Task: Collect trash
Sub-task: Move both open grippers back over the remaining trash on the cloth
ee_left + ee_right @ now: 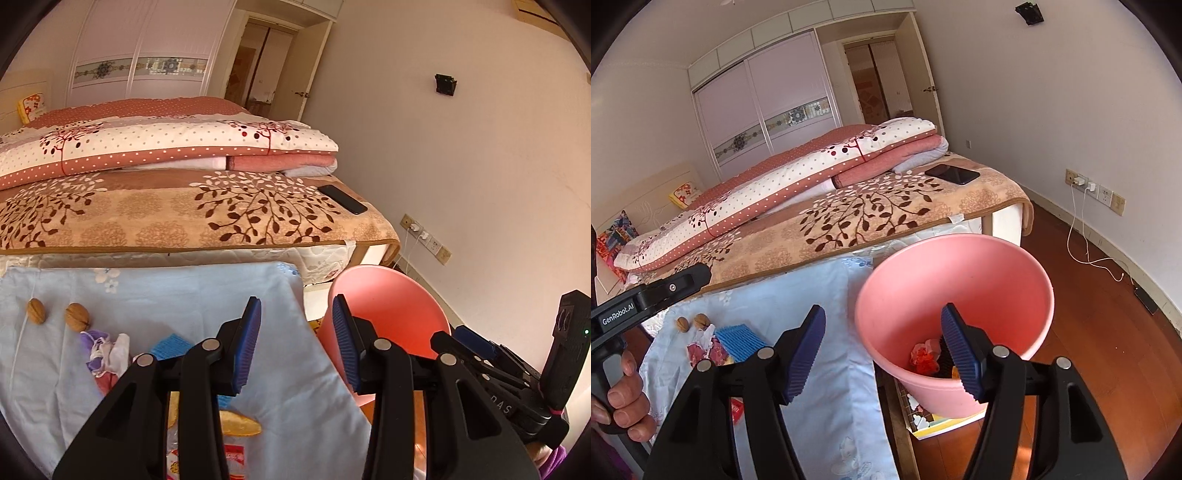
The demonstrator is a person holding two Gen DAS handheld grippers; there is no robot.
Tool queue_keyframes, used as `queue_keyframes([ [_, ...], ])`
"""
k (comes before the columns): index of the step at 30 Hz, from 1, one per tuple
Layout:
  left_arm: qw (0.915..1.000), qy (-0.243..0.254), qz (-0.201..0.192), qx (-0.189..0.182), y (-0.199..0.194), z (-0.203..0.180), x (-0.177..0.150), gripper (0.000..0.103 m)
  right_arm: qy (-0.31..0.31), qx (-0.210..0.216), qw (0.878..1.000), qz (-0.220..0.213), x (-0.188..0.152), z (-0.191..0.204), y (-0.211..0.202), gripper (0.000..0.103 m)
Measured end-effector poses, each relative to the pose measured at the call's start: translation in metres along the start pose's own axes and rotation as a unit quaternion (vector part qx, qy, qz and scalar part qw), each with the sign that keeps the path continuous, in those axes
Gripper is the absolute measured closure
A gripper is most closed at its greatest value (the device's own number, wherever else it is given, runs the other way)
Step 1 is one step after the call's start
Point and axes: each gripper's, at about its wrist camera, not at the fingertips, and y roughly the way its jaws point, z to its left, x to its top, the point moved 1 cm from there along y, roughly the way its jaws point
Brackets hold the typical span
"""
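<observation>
A pink bin (960, 266) stands beside a table draped in a light blue cloth (812, 295). Red and orange scraps (925, 358) lie at its bottom. On the cloth lie two walnuts (36, 311) (77, 316), crumpled wrappers (105, 350), a blue ridged piece (171, 345) and a yellow scrap (240, 424). My left gripper (297, 343) is open and empty over the cloth's right edge, next to the bin (388, 295). My right gripper (884, 354) is open and empty, with its right finger above the bin's mouth.
A bed with folded quilts (812, 166) runs behind the table, and a black phone (953, 173) lies on its blanket. To the right are wooden floor (1089, 332), wall sockets with a white cable (1082, 236), and a person's hand (628, 398) on the left gripper's handle.
</observation>
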Motion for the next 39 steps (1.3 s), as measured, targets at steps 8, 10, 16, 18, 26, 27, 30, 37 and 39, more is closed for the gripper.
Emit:
queue_keyframes([
  [8,0.9976,-0.017,-0.012,0.066,-0.03,0.032,-0.027,0.062,-0.034,0.045,0.997,0.047,-0.012,0.04,0.019,0.038],
  [10,0.9966,-0.024,-0.016,0.077,-0.038,0.04,-0.033,0.062,-0.035,0.053,0.996,0.058,-0.016,0.05,0.025,0.038],
  [16,0.9938,-0.036,-0.022,0.103,-0.051,0.06,-0.043,0.062,-0.053,0.07,0.993,0.077,-0.026,0.075,0.035,0.038],
  [18,0.9927,-0.036,-0.025,0.112,-0.055,0.065,-0.045,0.062,-0.058,0.076,0.992,0.083,-0.03,0.083,0.036,0.038],
  [26,0.9916,-0.031,-0.022,0.124,-0.063,0.082,-0.054,0.062,-0.077,0.097,0.987,0.102,-0.039,0.101,0.04,0.038],
  [27,0.9916,-0.031,-0.022,0.124,-0.064,0.085,-0.055,0.062,-0.08,0.099,0.986,0.104,-0.04,0.103,0.04,0.038],
  [30,0.9915,-0.031,-0.016,0.125,-0.068,0.094,-0.059,0.062,-0.091,0.105,0.984,0.108,-0.043,0.107,0.04,0.038],
  [37,0.9902,-0.031,0.002,0.136,-0.078,0.115,-0.073,0.062,-0.112,0.122,0.978,0.13,-0.052,0.113,0.044,0.041],
  [39,0.9907,-0.034,0.012,0.131,-0.079,0.12,-0.079,0.062,-0.12,0.129,0.975,0.138,-0.055,0.116,0.045,0.043],
])
